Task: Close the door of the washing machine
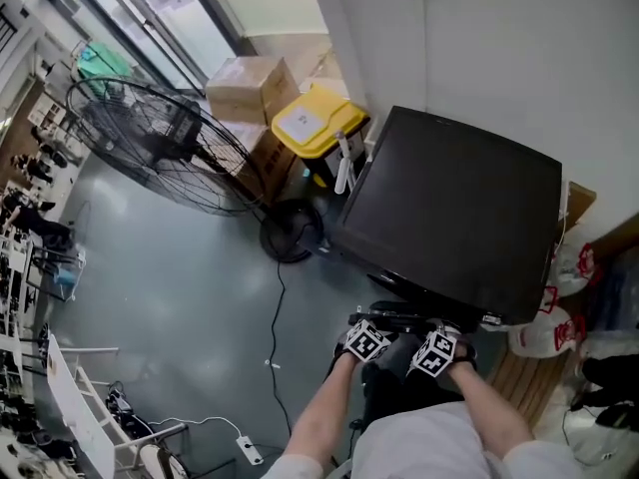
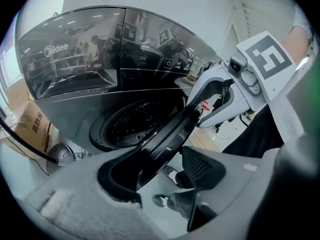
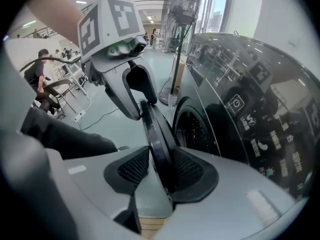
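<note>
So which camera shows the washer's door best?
The left gripper view: the door stands ajar before the drum opening. The right gripper view shows it only edge-on, up close; the head view mostly hides it.
</note>
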`<state>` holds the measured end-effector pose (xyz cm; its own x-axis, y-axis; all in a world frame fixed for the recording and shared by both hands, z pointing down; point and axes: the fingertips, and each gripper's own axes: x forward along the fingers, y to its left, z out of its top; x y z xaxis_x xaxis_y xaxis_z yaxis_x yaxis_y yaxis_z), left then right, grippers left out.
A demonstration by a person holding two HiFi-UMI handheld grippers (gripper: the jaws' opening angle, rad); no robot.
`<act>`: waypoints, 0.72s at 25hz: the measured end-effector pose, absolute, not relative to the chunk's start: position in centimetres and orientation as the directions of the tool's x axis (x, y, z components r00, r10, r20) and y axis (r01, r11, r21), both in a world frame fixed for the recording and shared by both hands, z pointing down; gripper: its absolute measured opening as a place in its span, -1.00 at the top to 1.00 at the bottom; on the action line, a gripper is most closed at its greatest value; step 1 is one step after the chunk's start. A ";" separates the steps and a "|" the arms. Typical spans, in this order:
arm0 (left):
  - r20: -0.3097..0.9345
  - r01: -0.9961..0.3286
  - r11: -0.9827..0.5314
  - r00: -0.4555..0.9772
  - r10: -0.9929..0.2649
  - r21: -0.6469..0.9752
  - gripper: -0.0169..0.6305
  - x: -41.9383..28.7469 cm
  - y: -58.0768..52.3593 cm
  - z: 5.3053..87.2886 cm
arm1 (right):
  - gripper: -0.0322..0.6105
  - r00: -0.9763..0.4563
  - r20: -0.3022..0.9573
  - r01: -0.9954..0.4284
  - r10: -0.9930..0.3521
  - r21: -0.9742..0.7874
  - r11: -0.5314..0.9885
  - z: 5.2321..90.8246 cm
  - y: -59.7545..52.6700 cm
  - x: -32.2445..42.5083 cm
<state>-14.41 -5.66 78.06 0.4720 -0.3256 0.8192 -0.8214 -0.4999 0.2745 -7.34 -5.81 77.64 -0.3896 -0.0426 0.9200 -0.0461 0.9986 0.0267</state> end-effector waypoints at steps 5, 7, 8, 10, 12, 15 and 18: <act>0.775 -0.787 -0.533 0.534 -0.337 0.310 0.19 -14.7 -6.0 77.2 | 0.43 -0.370 0.927 -0.088 -0.066 0.036 0.995 77.4 -6.2 -7.5; 0.765 -0.771 -0.552 0.553 -0.330 0.319 0.22 -14.8 -6.2 77.2 | 0.42 -0.351 0.933 -0.111 -0.079 0.042 0.993 77.5 -6.4 -7.5; 0.763 -0.761 -0.562 0.562 -0.320 0.325 0.23 -14.8 -6.2 77.3 | 0.42 -0.336 0.938 -0.123 -0.082 0.043 0.992 77.5 -6.4 -7.5; 0.759 -0.742 -0.573 0.582 -0.292 0.348 0.24 -15.1 -6.2 77.1 | 0.41 -0.309 0.947 -0.147 -0.089 0.045 0.988 77.6 -6.4 -7.7; 0.754 -0.735 -0.574 0.593 -0.283 0.362 0.24 -15.5 -6.4 76.9 | 0.40 -0.285 0.953 -0.164 -0.100 0.054 0.985 77.8 -6.7 -8.1; 0.750 -0.726 -0.575 0.603 -0.271 0.377 0.24 -15.7 -6.4 77.1 | 0.38 -0.255 0.962 -0.189 -0.102 0.053 0.980 78.1 -6.8 -8.3; 0.739 -0.704 -0.594 0.624 -0.256 0.389 0.24 -15.3 -6.6 77.2 | 0.37 -0.253 0.960 -0.209 -0.119 0.066 0.976 78.0 -7.1 -7.9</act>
